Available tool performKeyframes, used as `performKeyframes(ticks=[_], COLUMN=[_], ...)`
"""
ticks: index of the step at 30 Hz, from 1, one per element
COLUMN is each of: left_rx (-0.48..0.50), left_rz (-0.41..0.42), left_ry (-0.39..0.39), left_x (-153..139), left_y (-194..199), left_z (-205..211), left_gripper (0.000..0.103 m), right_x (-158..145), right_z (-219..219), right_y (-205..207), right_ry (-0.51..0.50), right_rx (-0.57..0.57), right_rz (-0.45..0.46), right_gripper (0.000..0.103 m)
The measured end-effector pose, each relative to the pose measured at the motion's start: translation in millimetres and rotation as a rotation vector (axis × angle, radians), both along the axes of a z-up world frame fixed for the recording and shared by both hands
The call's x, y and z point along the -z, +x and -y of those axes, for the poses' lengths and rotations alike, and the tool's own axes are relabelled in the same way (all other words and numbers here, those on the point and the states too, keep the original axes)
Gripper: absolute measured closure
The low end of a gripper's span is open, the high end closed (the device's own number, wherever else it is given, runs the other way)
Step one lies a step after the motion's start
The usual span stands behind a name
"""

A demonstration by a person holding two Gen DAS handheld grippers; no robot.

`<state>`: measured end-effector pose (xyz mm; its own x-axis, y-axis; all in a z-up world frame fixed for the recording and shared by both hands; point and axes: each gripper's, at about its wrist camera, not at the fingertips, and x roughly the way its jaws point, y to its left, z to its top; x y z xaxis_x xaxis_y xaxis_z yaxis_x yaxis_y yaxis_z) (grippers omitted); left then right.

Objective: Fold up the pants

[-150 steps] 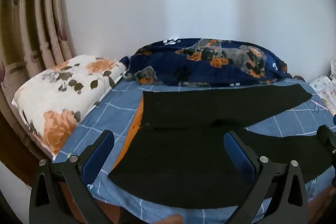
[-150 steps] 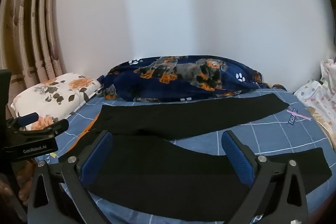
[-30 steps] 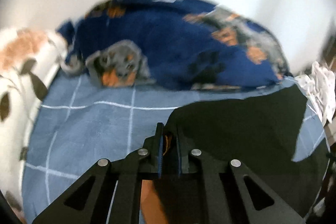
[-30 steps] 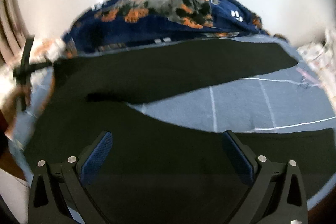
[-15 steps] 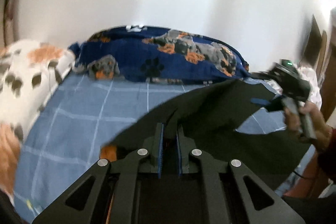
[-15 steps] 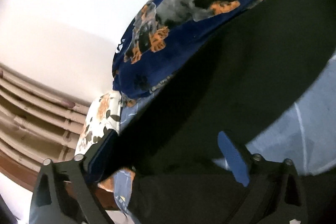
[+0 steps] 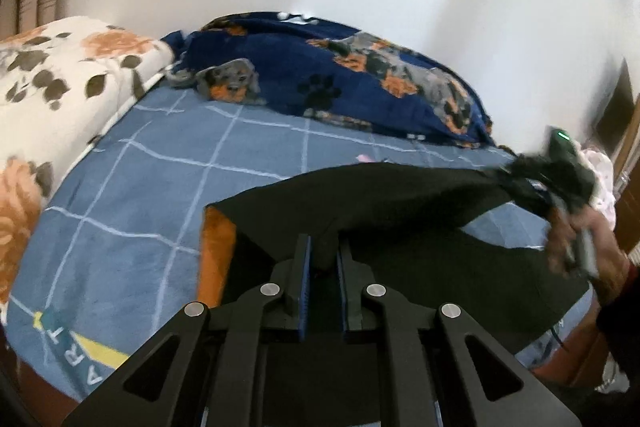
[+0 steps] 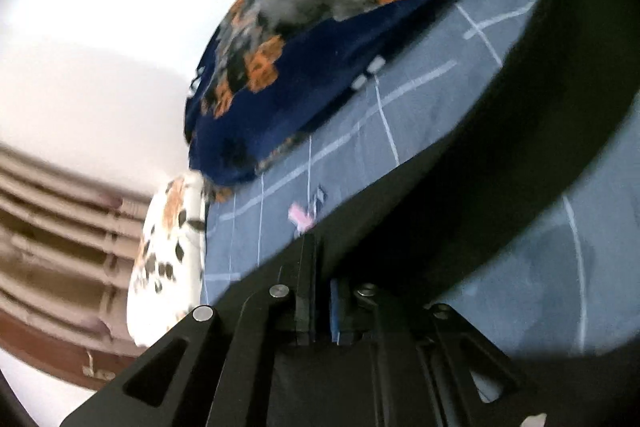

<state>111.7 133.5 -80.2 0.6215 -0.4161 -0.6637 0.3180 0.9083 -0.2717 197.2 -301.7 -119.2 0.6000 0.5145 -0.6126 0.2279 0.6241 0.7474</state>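
Observation:
The black pants (image 7: 400,203) lie on the blue checked bed sheet (image 7: 140,187), with orange lining (image 7: 214,247) showing at the waist. My left gripper (image 7: 322,251) is shut on the waist end of the upper leg and holds it lifted. My right gripper (image 8: 320,267) is shut on the other end of the same leg (image 8: 500,155); it also shows at the right in the left wrist view (image 7: 560,179), held by a hand. The leg hangs stretched between both grippers above the lower leg.
A navy dog-print blanket (image 7: 340,75) lies along the wall. A white floral pillow (image 7: 48,87) sits at the left. Light clothes (image 7: 600,171) lie at the right bed edge. A wooden headboard (image 8: 52,235) shows in the right wrist view.
My right gripper closed on the far leg's end and lifted it. Both grippers have carried the upper leg toward the near side, over the lower leg.

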Motion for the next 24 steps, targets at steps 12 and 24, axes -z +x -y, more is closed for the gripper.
performKeyframes(ticks=[12,24], left_rx=[-0.027,-0.041], left_rz=[-0.088,-0.14], left_ry=[0.097,0.166], left_x=[31.5,53.8], left_y=[-29.4,-44.9], left_z=[-25.0,-34.3], left_gripper=[0.09,0.088], right_x=[17.1,57.9], right_z=[-44.9,-64.7], right_y=[-135.4,-179.1], right_ry=[-0.041,0.014], right_rx=[-0.063,-0.098], right_rz=[-0.059,-0.177], right_gripper=[0.097,0.097])
